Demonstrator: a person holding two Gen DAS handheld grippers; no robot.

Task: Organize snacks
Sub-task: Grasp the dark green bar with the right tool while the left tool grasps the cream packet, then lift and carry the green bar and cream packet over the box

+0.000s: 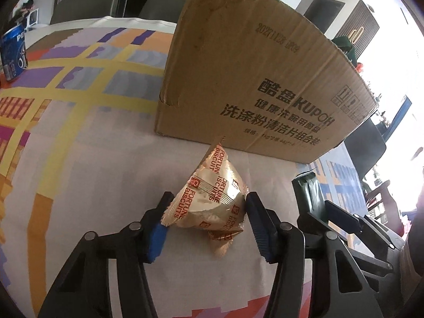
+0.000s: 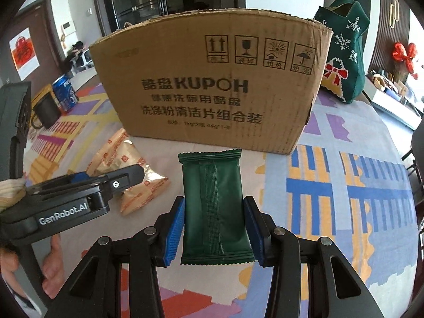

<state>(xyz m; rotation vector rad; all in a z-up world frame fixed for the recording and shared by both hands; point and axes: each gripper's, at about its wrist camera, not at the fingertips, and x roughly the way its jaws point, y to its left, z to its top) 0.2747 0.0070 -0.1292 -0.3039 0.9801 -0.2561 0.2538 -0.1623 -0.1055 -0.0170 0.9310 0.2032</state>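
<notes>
The left gripper is set around the gold packet, a pad against each side of the foil; whether it is squeezed yet or only touched cannot be told for sure, but contact is seen on both sides, so it is taken as gripped. The gold packet lies on the tabletop, just in front of the box. It is judged to be light and puffy, with air inside and brittle biscuits that would be crushed by a hard squeeze. The foil is likely slick and crinkly, so a gentle hold across the full middle is advised rather than at the thin sealed ends.

The right gripper is closed on the green packet, with a pad pressed to each long edge near the lower half. The green packet is seen flat, pointing toward the box, close to its front wall. It is judged light, soft and bendable; held by its edges, it may buckle or slip, so an even, modest grip is called for. The box top is open, and its cardboard looks stiff enough to receive both packets.
</notes>
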